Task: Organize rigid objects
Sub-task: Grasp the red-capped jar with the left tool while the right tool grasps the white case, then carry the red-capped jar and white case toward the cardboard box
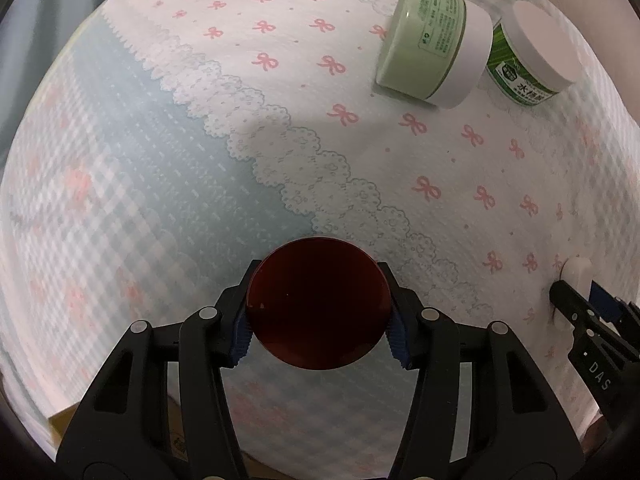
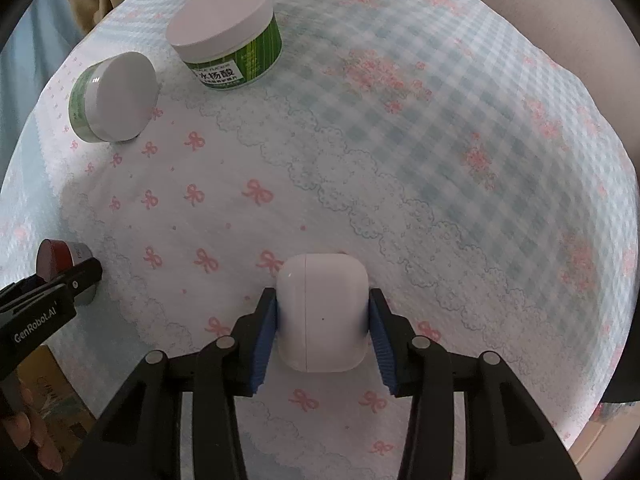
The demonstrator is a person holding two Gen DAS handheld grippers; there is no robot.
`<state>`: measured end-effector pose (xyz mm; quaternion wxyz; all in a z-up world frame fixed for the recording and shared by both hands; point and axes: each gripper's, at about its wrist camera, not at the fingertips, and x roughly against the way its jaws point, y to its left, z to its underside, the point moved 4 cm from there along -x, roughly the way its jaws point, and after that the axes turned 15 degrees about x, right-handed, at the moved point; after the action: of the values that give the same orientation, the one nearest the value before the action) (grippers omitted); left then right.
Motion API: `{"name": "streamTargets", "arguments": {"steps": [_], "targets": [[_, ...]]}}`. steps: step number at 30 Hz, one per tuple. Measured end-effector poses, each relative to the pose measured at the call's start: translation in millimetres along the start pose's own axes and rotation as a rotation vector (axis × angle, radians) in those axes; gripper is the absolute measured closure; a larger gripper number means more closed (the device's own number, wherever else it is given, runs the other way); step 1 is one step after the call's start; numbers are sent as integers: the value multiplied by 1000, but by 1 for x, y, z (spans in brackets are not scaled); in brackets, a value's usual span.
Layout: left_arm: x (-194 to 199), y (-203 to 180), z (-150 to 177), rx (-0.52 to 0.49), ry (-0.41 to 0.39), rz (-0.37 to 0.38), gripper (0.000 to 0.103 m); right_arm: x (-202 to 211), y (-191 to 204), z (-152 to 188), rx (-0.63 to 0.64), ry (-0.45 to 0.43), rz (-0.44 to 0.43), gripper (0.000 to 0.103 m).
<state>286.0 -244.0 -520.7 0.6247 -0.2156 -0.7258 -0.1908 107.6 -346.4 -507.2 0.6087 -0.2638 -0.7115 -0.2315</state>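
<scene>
My left gripper (image 1: 318, 312) is shut on a small jar with a dark red lid (image 1: 318, 302), just above the tablecloth; it also shows at the left edge of the right wrist view (image 2: 54, 261). My right gripper (image 2: 322, 320) is shut on a white earbud case (image 2: 322, 312), also seen at the right edge of the left wrist view (image 1: 576, 274). A pale green jar (image 1: 434, 46) with a white lid lies on its side at the far end. A dark green jar (image 1: 528, 60) with a white lid stands upright beside it. Both jars show in the right wrist view (image 2: 112, 98) (image 2: 228, 36).
The table carries a cloth (image 1: 200, 160) with blue gingham, lace print and pink bows. A cardboard box (image 2: 52, 392) sits below the table's near edge at the left. Grey fabric (image 1: 36, 20) hangs beyond the far left edge.
</scene>
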Motion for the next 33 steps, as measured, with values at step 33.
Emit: {"name": "streamTargets", "arguments": {"steps": [33], "targets": [[311,147,113,363,-350,99,52,285,119,9,420,-327,-232,62]]}}
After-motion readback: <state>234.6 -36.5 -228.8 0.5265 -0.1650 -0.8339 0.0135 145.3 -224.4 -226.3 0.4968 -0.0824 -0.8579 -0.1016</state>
